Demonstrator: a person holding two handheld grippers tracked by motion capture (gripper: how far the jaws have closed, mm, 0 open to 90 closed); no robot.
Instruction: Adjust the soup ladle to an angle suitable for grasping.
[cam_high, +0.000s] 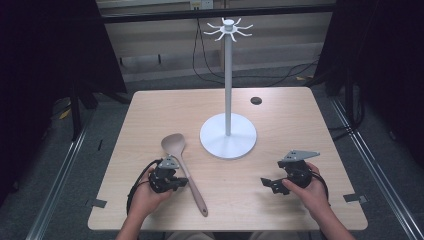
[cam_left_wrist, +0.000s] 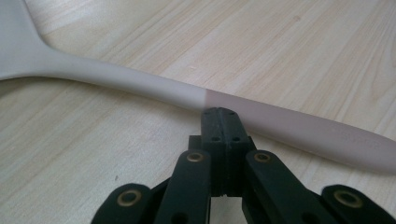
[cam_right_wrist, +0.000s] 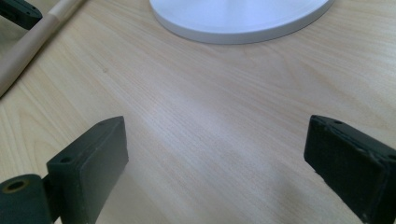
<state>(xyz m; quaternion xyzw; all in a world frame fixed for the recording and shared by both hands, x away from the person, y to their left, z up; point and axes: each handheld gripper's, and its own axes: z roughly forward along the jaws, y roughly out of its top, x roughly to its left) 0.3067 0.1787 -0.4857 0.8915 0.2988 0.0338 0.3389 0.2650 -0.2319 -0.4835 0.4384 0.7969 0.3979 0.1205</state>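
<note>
Pale wood table under dark curtains, and from the high view the left gripper sits right against the spoon, handle trailing back past it. Right gripper rests well apart, a white stand ahead between them. Left gripper view: jaws pressed flat together, nothing between them, tips at the spoon's handle. Right gripper view: jaws spread wide over bare wood, stand base ahead.
</note>
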